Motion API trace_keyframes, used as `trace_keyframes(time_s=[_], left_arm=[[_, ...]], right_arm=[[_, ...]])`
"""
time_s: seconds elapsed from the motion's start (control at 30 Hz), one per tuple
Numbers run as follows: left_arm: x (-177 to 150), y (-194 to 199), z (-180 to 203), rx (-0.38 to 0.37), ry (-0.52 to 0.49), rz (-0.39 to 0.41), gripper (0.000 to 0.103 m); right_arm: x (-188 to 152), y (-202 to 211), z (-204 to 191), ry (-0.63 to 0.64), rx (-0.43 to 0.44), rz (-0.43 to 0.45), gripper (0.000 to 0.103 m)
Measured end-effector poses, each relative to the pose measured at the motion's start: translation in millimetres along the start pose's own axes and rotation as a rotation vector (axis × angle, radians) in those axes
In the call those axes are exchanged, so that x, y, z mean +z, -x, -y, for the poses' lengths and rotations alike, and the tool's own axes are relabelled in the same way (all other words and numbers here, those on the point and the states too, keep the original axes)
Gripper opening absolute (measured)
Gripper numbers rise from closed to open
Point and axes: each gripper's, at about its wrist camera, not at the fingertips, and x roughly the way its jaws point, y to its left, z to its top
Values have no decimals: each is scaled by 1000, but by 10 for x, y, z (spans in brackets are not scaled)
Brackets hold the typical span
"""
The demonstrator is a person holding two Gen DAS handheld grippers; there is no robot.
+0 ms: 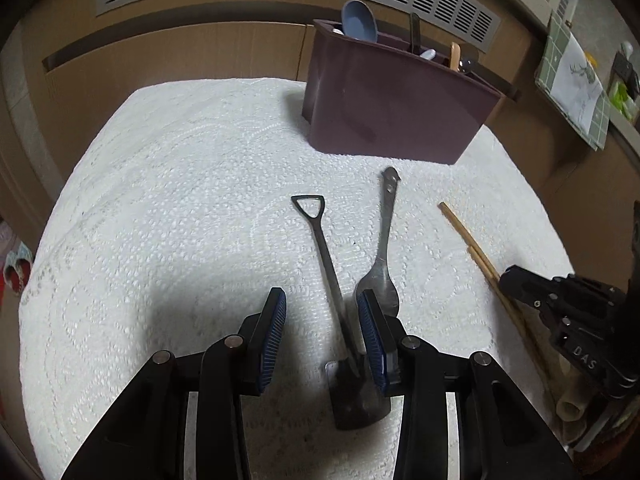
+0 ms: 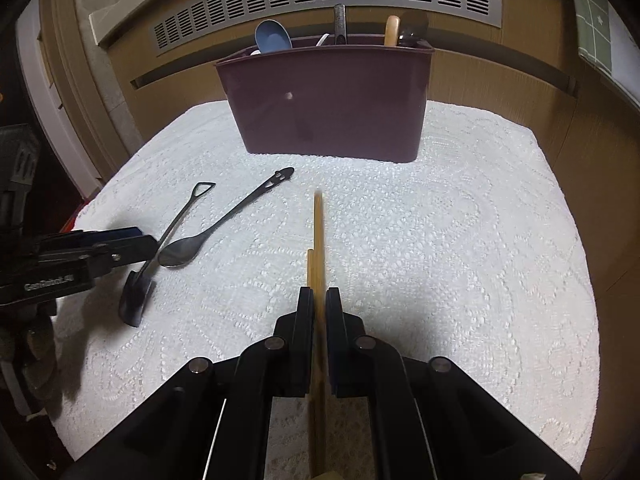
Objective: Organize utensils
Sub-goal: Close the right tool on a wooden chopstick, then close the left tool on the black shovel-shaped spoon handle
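The right gripper (image 2: 316,300) is clamped on a pair of wooden chopsticks (image 2: 318,236), which run straight ahead from between its jaws, tips toward the holder. The left gripper (image 1: 322,312) stands wide apart and grips nothing; the handle of a shovel-shaped spoon (image 1: 326,256) passes between its pads (image 1: 276,316), its blade nearest the camera on the white lace cloth (image 1: 160,200). That spoon's long axis runs away toward the holder, loop end farthest. Just beside it lies a metal spoon (image 1: 384,248), bowl near, handle angled the same way; the two nearly touch at the near end. Beyond, nothing lies between these and the maroon utensil holder (image 2: 328,104). It stands upright holding a blue spoon (image 2: 272,36), a dark handle (image 2: 340,24), a wooden handle (image 2: 392,30) and a white piece; I cannot tell its compartments.
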Motion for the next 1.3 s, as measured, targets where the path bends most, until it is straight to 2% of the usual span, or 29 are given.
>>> trace_keyframes(time_s=[0.17, 0.3, 0.4, 0.57, 0.77, 0.8, 0.87, 1.0, 1.2, 1.3], left_arm=[[29, -39, 29, 69, -64, -4, 39], [24, -7, -77, 116, -71, 8, 39], [13, 15, -183, 88, -41, 4, 39], [50, -6, -249, 3, 27, -17, 39], [146, -85, -270, 22, 65, -21, 39], [159, -107, -257, 26, 62, -21, 39], [203, -148, -228, 40, 48, -17, 39], [313, -250, -145, 52, 14, -9, 39], [356, -340, 134, -16, -82, -31, 38], [316, -321, 171, 15, -107, -29, 38]], right_arm=[[35, 12, -74, 30, -9, 5, 7], [120, -37, -87, 59, -30, -16, 14], [190, -160, -86, 77, -57, -54, 14], [399, -382, -43, 36, -17, -75, 14], [608, -574, -113, 47, -62, -88, 11], [598, -569, -130, 56, -72, -85, 6], [547, -525, -125, 62, -82, -75, 6], [411, -370, 26, 2, -43, -65, 6], [224, -195, 163, -29, -45, -45, 6], [197, -165, 205, -18, -51, -37, 6]])
